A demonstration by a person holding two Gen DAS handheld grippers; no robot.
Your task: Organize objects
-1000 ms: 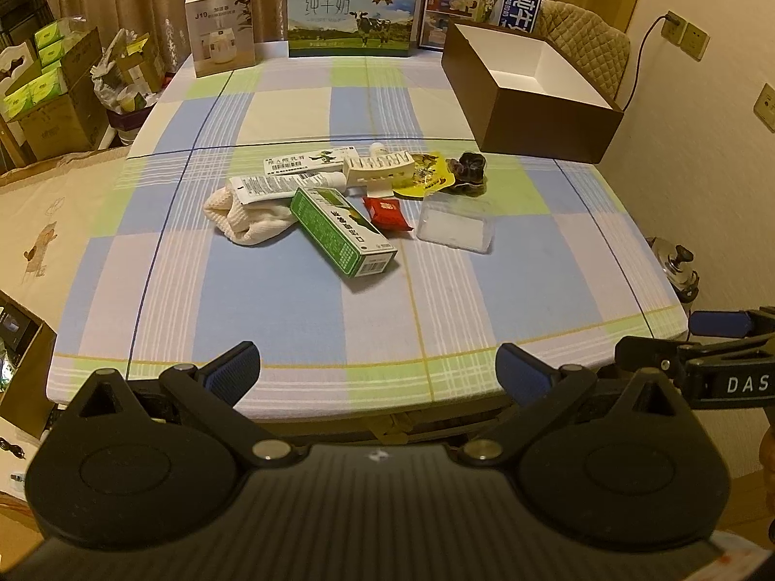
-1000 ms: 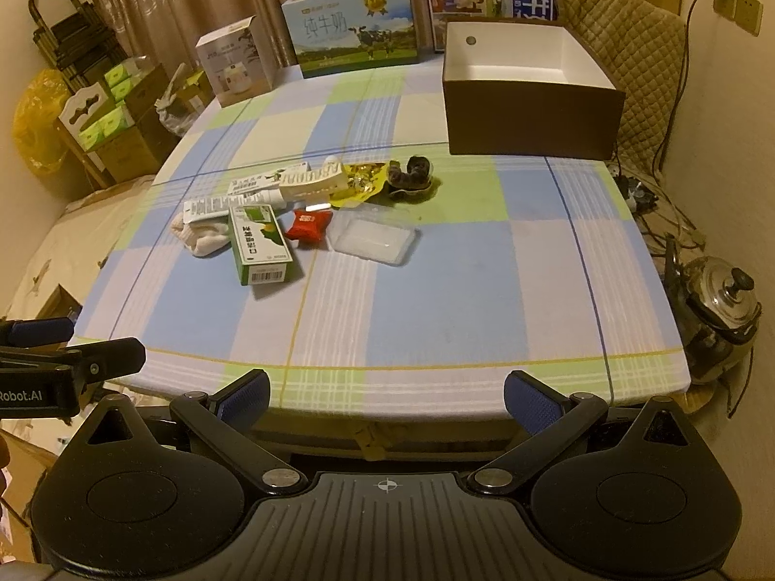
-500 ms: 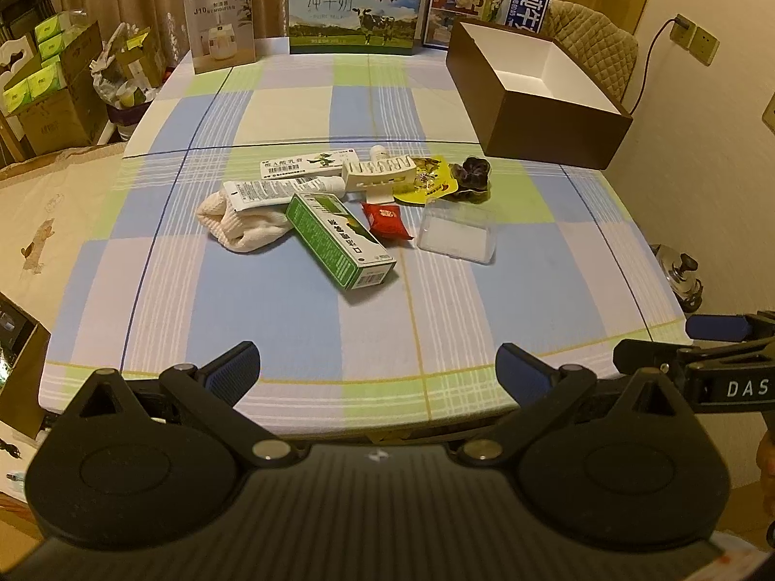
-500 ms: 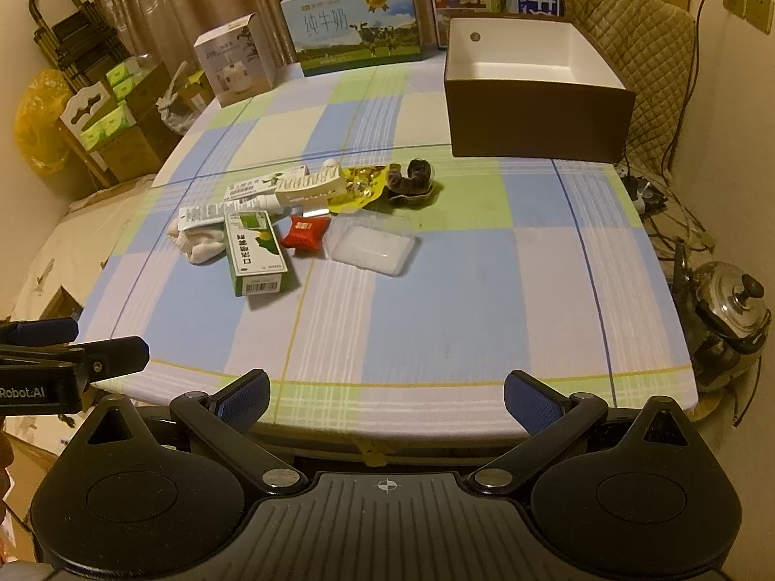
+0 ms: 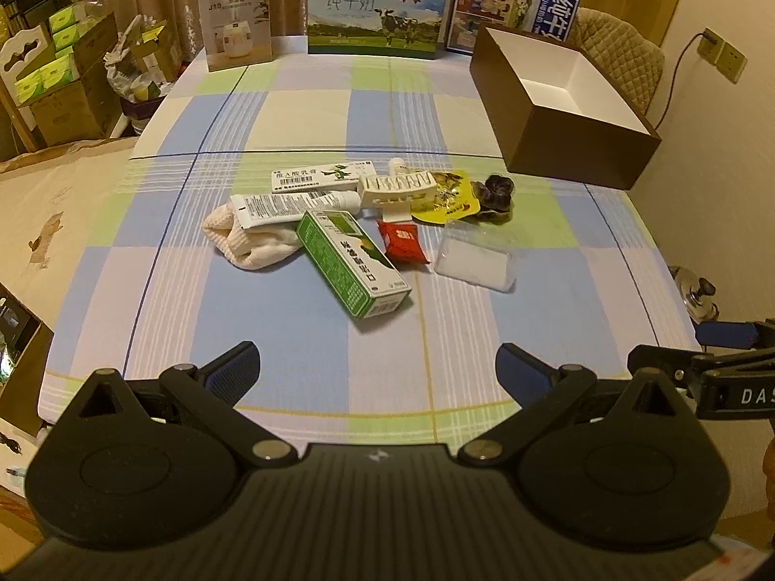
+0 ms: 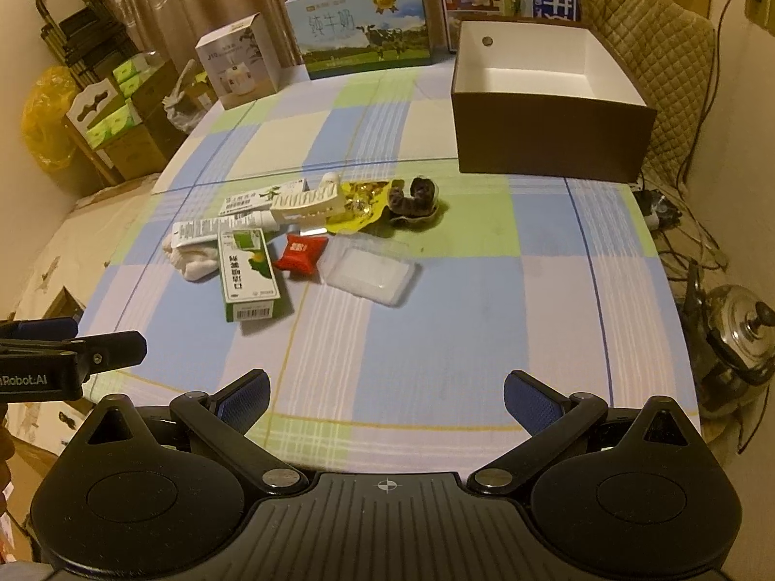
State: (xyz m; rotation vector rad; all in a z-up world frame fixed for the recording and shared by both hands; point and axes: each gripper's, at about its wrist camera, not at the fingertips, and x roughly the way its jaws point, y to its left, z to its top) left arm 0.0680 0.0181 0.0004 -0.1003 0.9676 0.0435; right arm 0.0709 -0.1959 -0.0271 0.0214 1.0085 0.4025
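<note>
A pile of small items lies mid-table: a green box [image 5: 352, 261], a white sock [image 5: 247, 242], a white tube [image 5: 290, 205], a flat white carton [image 5: 322, 177], a white ribbed holder [image 5: 397, 190], a red packet [image 5: 403, 241], a yellow snack bag [image 5: 448, 198], a dark lump [image 5: 496, 189] and a clear plastic case [image 5: 477, 264]. An open brown box [image 5: 566, 111] with a white inside stands at the back right. My left gripper [image 5: 378, 368] is open and empty near the front edge. My right gripper [image 6: 386, 394] is open and empty, also near the front edge.
Three cartons stand along the table's far edge: a white one [image 5: 235, 22], a milk carton [image 5: 375, 7] and a blue one [image 5: 513, 5]. A quilted chair [image 6: 649, 38] is behind the brown box. A metal pot [image 6: 736, 334] sits on the floor at right. Stacked boxes [image 5: 63, 77] are at left.
Both grippers have moved forward over the table's front edge toward the pile. Both stay open. Nothing on the table has moved.
</note>
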